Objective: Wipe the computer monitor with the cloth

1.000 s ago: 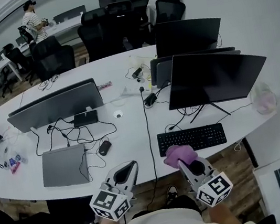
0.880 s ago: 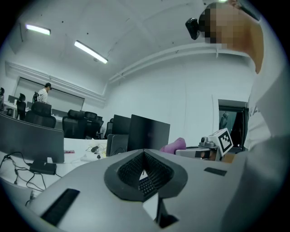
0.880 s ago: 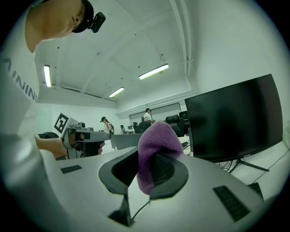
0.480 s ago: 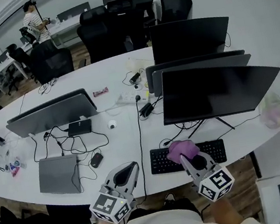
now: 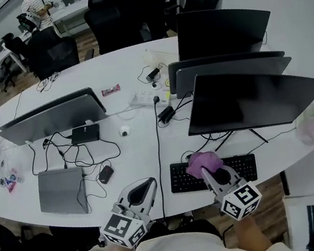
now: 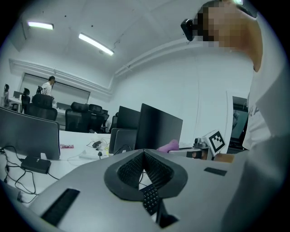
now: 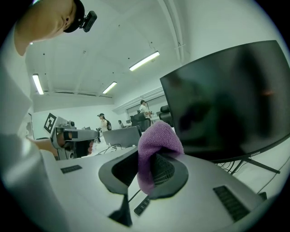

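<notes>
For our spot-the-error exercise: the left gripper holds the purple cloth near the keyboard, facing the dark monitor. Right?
No: the right gripper holds the purple cloth near the keyboard, facing the dark monitor. The right gripper view shows it; the left gripper is shut, empty.

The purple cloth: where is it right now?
In the head view, the purple cloth is pinched in the right gripper, over the keyboard in front of the nearest monitor.
</notes>
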